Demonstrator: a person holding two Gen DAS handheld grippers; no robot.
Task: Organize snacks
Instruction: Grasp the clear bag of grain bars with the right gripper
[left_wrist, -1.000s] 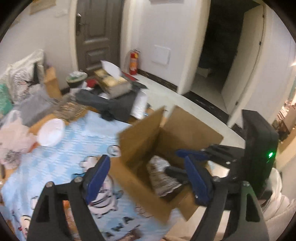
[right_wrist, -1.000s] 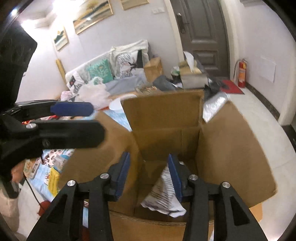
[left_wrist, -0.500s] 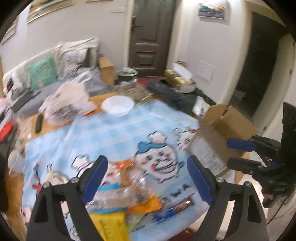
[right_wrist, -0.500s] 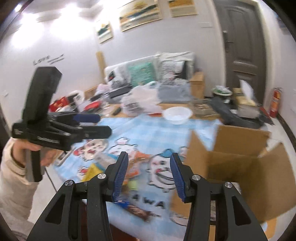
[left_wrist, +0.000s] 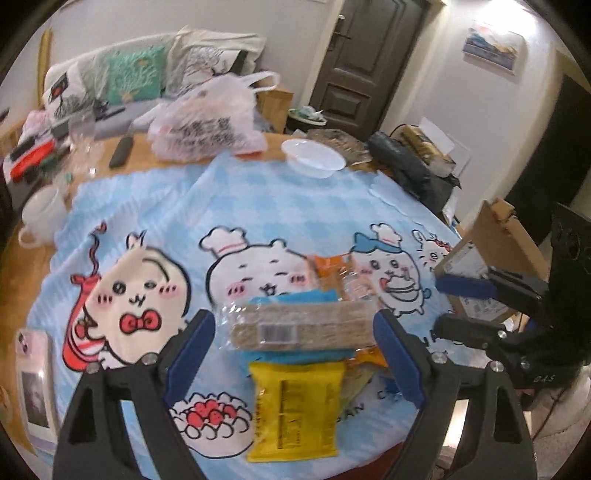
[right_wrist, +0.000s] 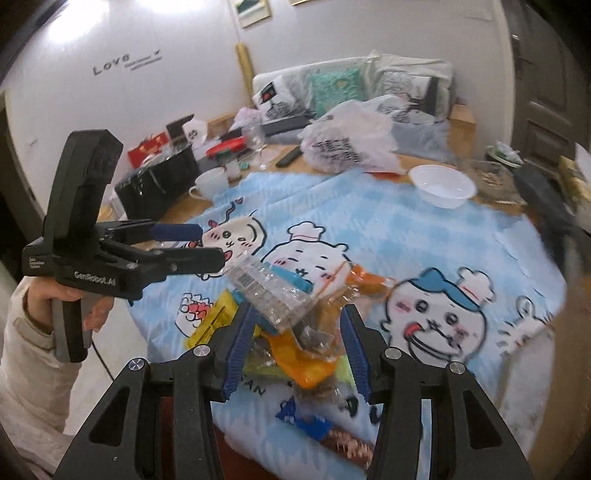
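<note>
A heap of snack packs lies on the blue cartoon tablecloth (left_wrist: 258, 206) near the table's front edge. On top is a clear cracker pack (left_wrist: 299, 326) with a barcode. Around it lie a yellow pack (left_wrist: 295, 410), a blue pack (left_wrist: 295, 356) and an orange pack (left_wrist: 328, 271). My left gripper (left_wrist: 293, 350) hangs open above the heap, its fingers wide on either side of the cracker pack (right_wrist: 273, 295) without touching it. My right gripper (right_wrist: 297, 347) hovers over the orange pack (right_wrist: 308, 367); its jaws are opening and press on nothing. Each gripper shows in the other view: right gripper (left_wrist: 439, 304), left gripper (right_wrist: 210, 244).
An open cardboard box (left_wrist: 495, 251) stands off the table's right edge. A white bowl (left_wrist: 313, 158), a printed plastic bag (left_wrist: 207, 125), a white mug (left_wrist: 42, 214) and a black remote (left_wrist: 120, 153) sit at the back. A hand (right_wrist: 68, 295) holds the left gripper.
Both grippers have swung away from the cardboard box, which holds a striped packet, to above the snack heap on the tablecloth. The right jaws have widened slightly.
</note>
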